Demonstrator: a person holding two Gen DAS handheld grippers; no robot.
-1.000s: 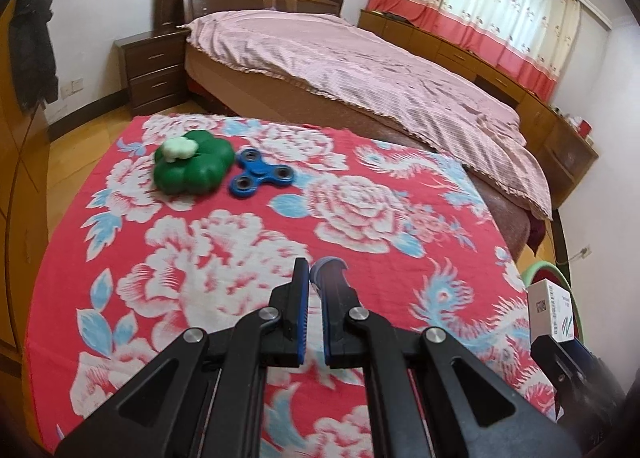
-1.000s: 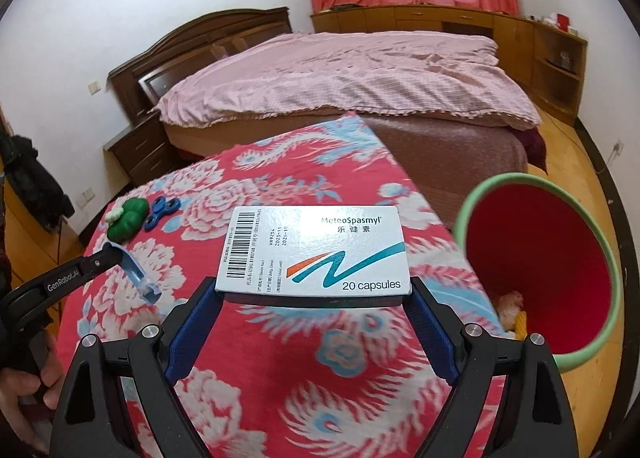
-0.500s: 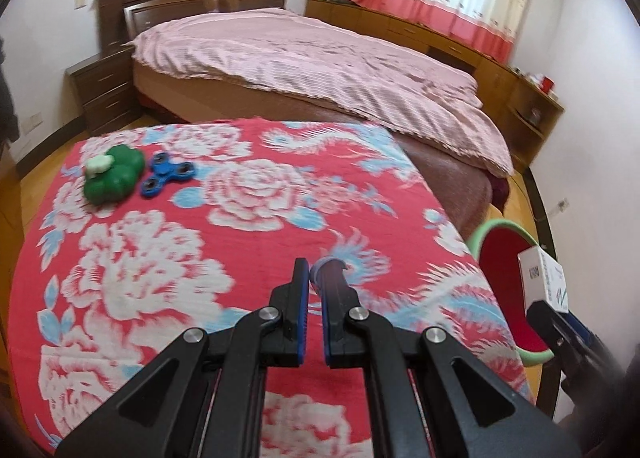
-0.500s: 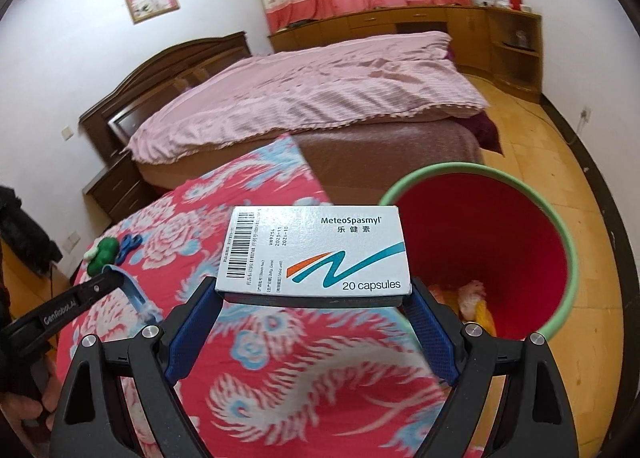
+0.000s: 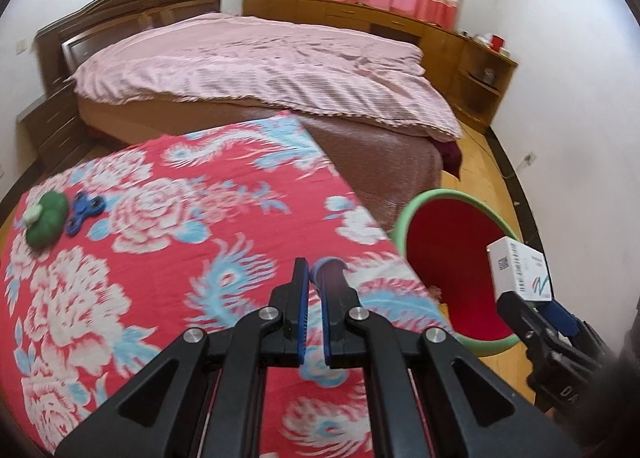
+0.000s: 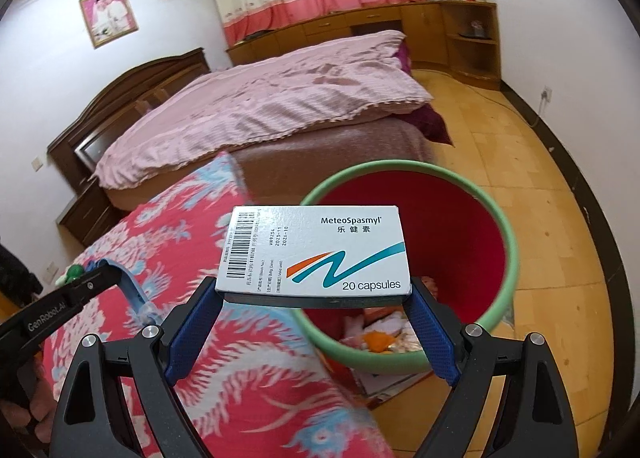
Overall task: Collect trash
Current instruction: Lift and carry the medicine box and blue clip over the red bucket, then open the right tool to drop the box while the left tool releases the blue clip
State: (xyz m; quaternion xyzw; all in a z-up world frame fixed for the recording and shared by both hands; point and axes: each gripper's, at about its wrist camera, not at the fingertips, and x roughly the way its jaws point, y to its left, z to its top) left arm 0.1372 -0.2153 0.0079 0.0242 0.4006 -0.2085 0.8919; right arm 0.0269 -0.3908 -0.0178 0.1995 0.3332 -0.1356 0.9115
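My right gripper point(image 6: 314, 298) is shut on a white medicine box point(image 6: 316, 250) printed "MeteoSpasmyl, 20 capsules" and holds it level over the near rim of a red bin with a green rim point(image 6: 508, 242). The bin stands on the floor beside the table and has some trash at its bottom. In the left wrist view the box point(image 5: 520, 270) and the right gripper point(image 5: 532, 298) show at the right, beside the bin point(image 5: 404, 218). My left gripper point(image 5: 314, 278) is nearly shut on a thin blue curved strip point(image 5: 330, 264) over the table's right part.
The table has a red floral cloth point(image 5: 160, 258). A green toy point(image 5: 46, 218) and a blue fidget spinner point(image 5: 84, 210) lie at its far left. A bed with a pink cover point(image 5: 260, 66) stands behind. Wooden floor point(image 6: 540, 178) surrounds the bin.
Both grippers have swung right, toward the bin. The box has gone from over the table to over the bin's near rim. The toys have slid toward the left of the left view.
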